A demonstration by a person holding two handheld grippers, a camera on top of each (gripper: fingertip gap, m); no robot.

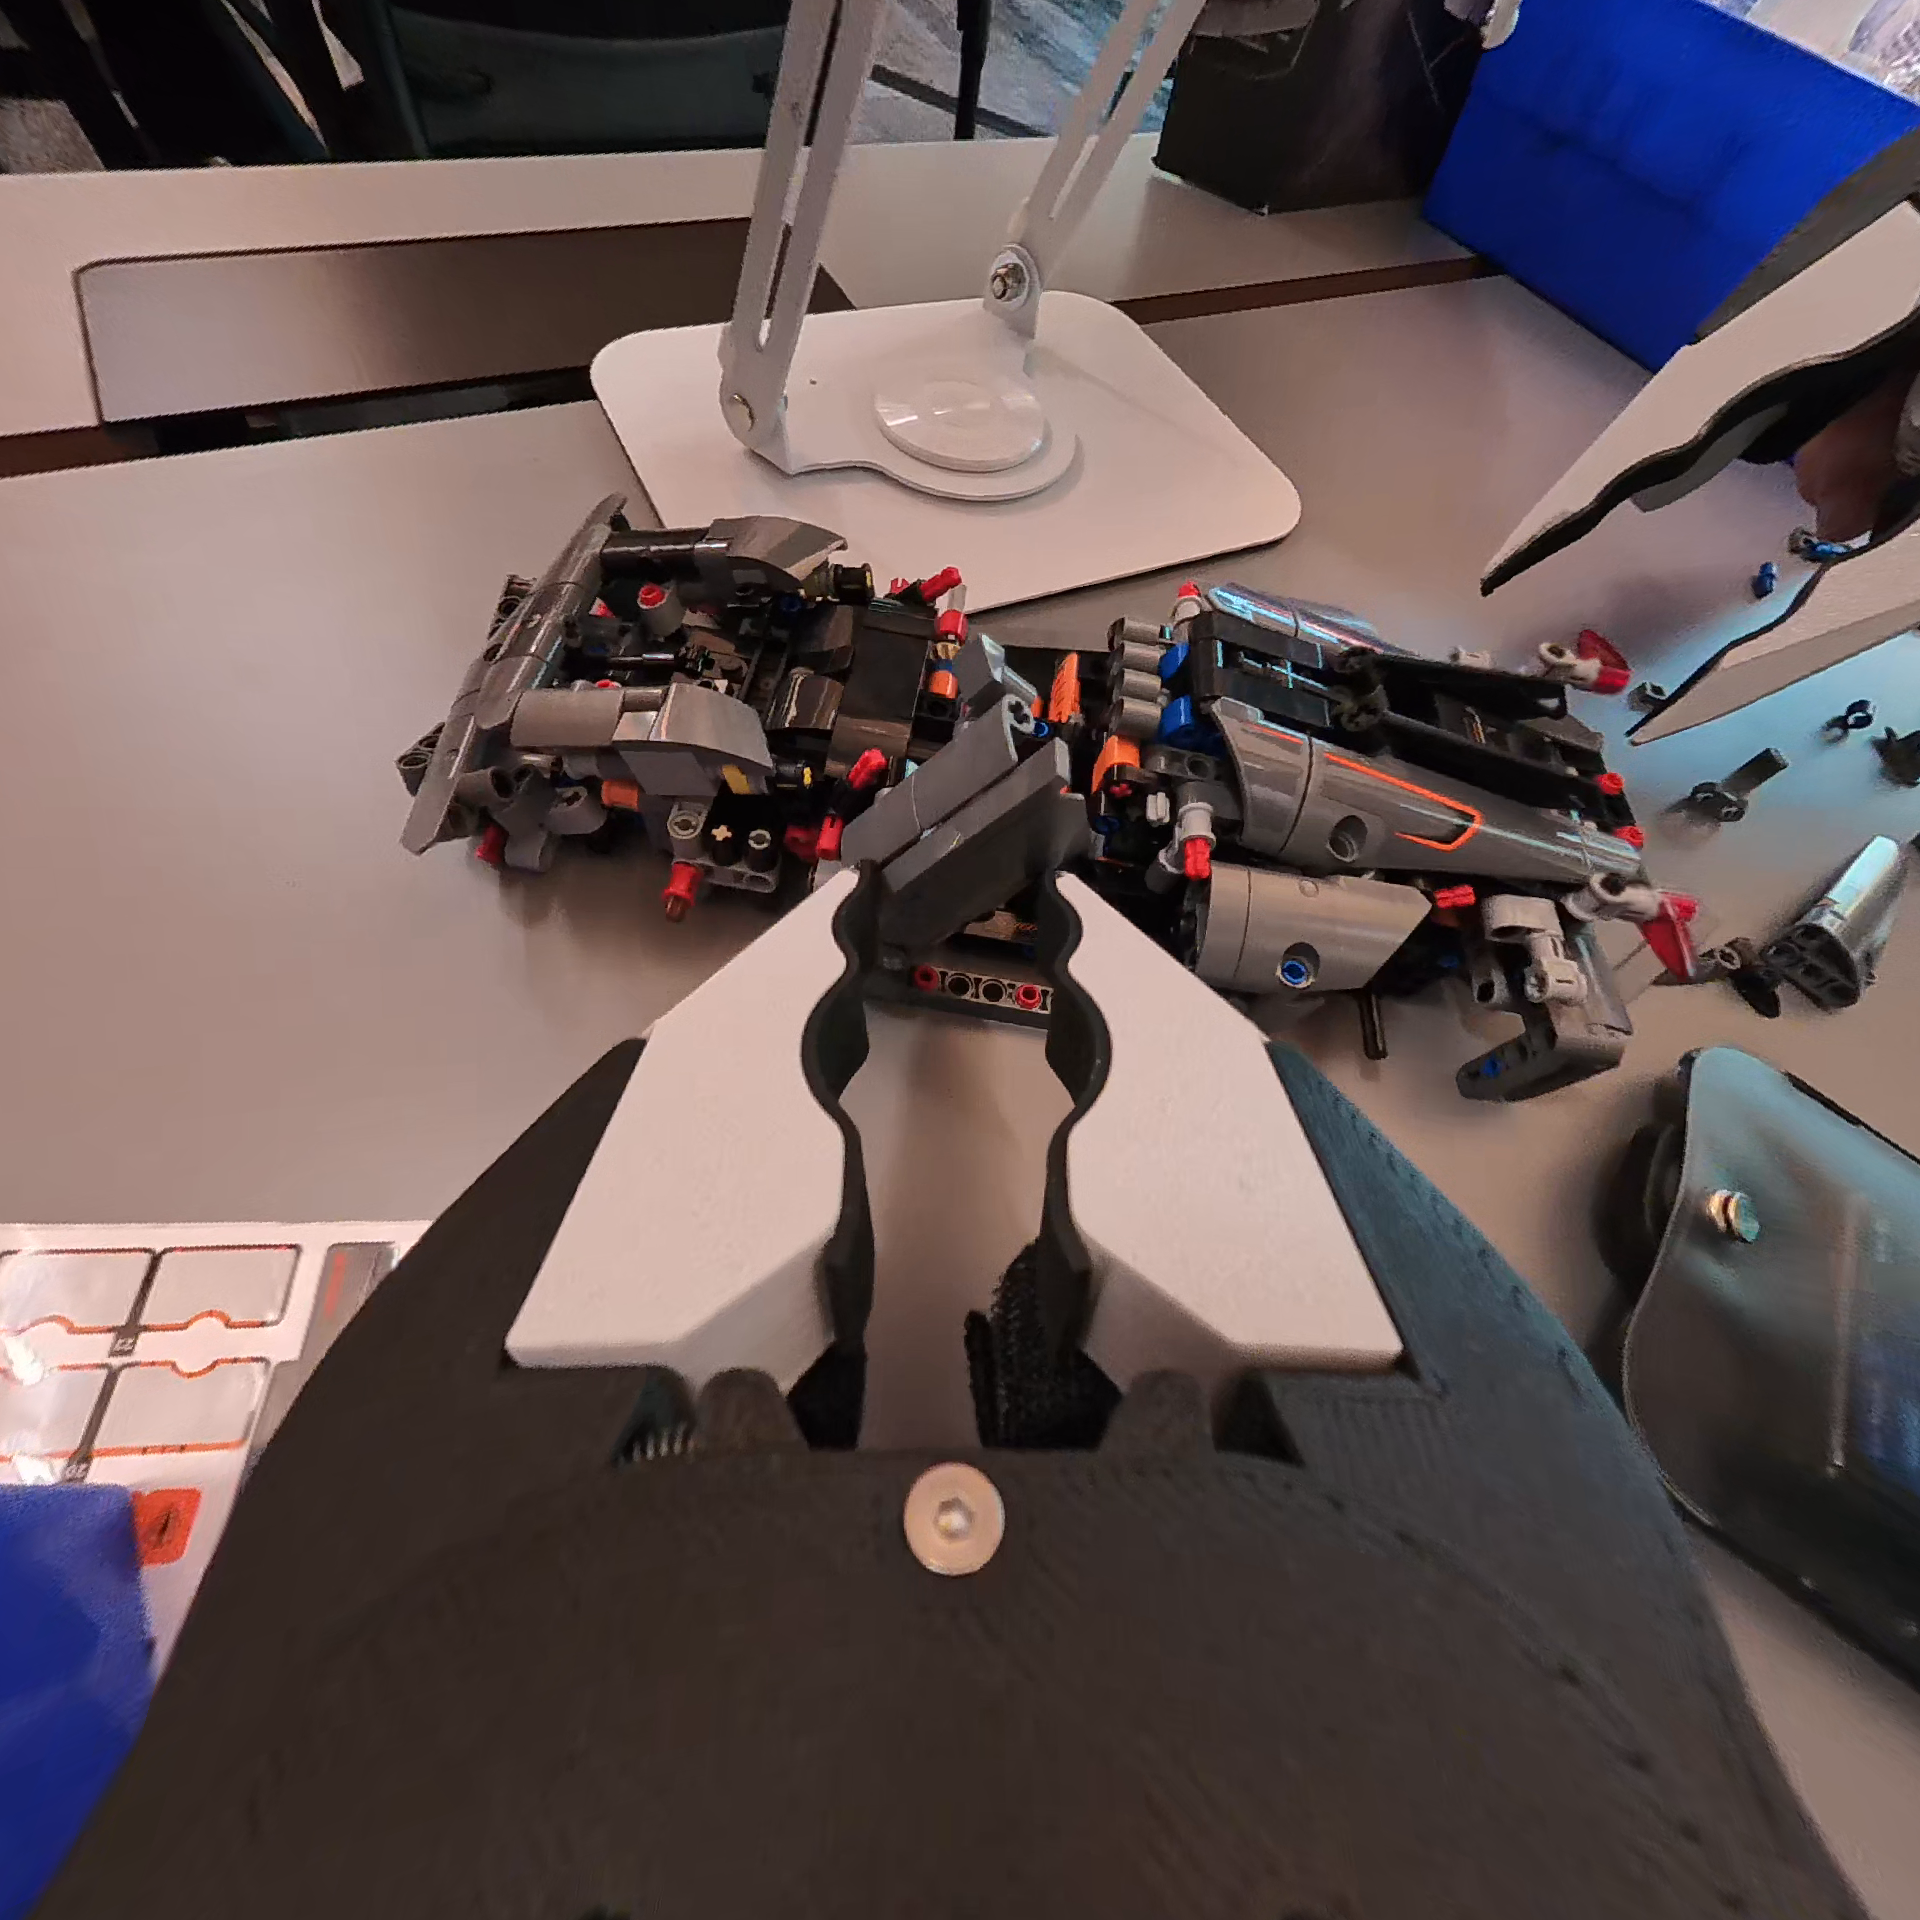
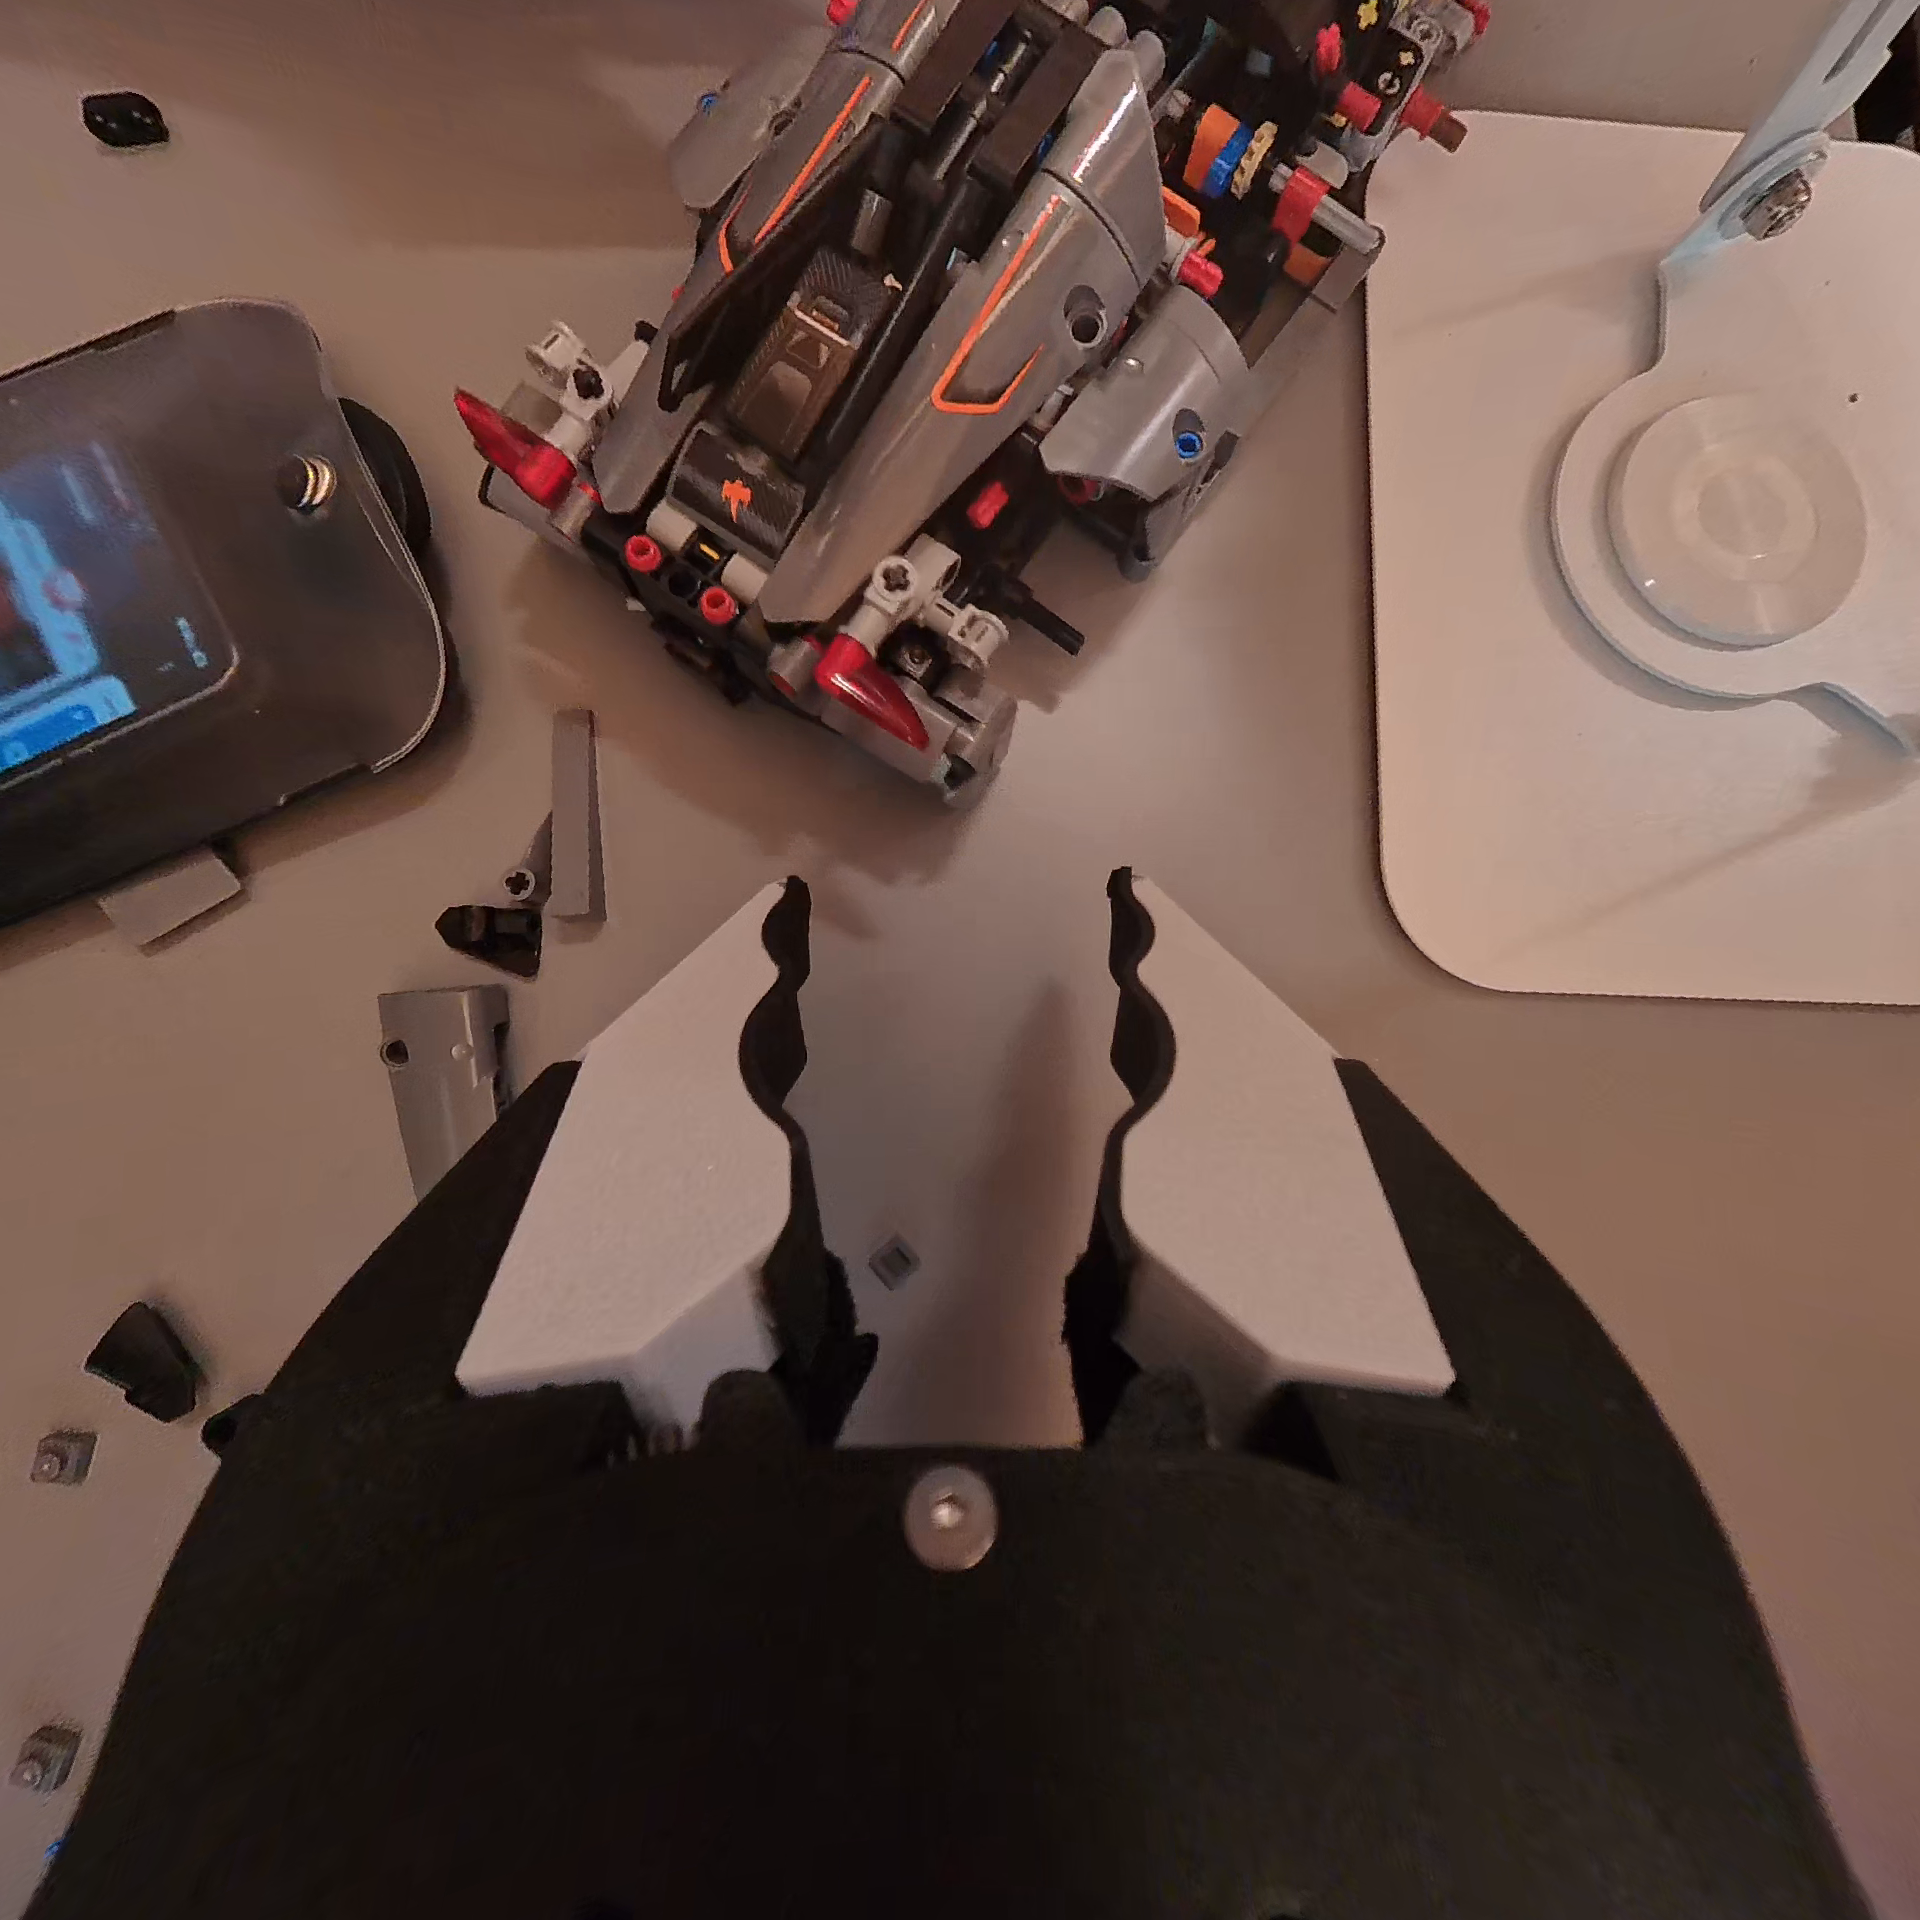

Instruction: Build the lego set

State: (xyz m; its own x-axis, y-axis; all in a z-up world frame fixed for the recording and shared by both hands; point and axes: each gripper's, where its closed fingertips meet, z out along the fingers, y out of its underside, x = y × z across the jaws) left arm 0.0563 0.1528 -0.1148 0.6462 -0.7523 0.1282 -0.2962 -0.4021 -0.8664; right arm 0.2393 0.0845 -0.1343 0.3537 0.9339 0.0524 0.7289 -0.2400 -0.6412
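Left gripper point(image 1: 956, 894) pinches a grey panel point(image 1: 961, 821) at the lego car point(image 1: 1039, 748) middle; right gripper point(image 2: 956, 883) gapes empty, just short of the car's nose

Lego car point(image 1: 1039, 769): dark grey and black panels, orange line trim, red and blue pins. Stand base point(image 1: 945, 416): white. Table point(image 1: 260, 675): plain light grey. Bin point(image 1: 1621, 177), far right: blue. Loose pieces point(image 2: 499, 925): black, grey.
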